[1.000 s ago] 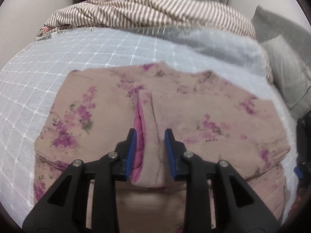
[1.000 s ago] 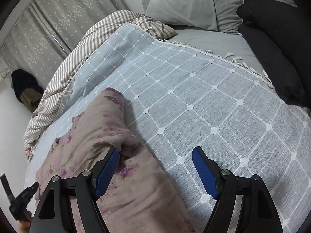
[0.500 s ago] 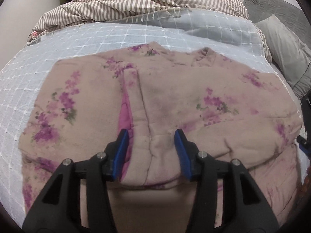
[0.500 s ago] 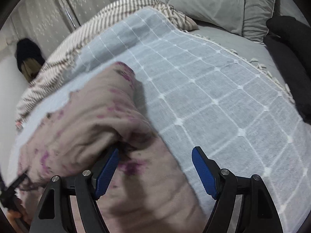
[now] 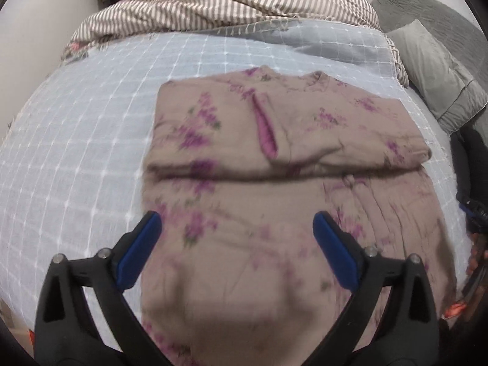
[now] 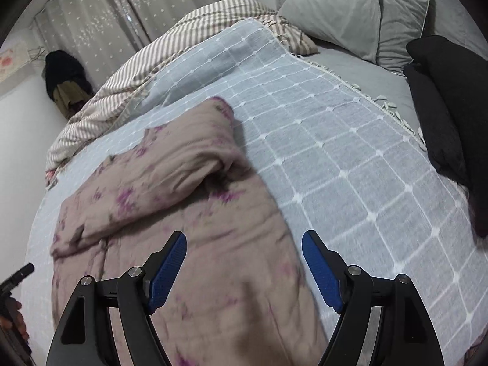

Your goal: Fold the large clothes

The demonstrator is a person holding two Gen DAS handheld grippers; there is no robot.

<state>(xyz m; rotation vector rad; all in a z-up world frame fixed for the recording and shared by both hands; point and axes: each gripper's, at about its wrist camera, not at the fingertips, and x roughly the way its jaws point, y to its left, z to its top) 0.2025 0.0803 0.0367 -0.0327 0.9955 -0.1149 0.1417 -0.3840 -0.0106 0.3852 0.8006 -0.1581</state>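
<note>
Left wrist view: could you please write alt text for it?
A floral garment, its far part folded toward the camera, lies on a checked blue bedspread. The left gripper hovers over it, jaws opening and empty. Behind are a striped quilt and grey pillows.

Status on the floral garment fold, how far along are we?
Done: the far part of the floral garment is folded over onto the near part, the fold edge running across it on the checked blue bedspread.

In hand: nothing. The left hand-held gripper is opening with no cloth pinched; the right hand-held gripper is open above the garment's edge.

Left: probably another fold of the wide bundle, judging by its shape.
</note>
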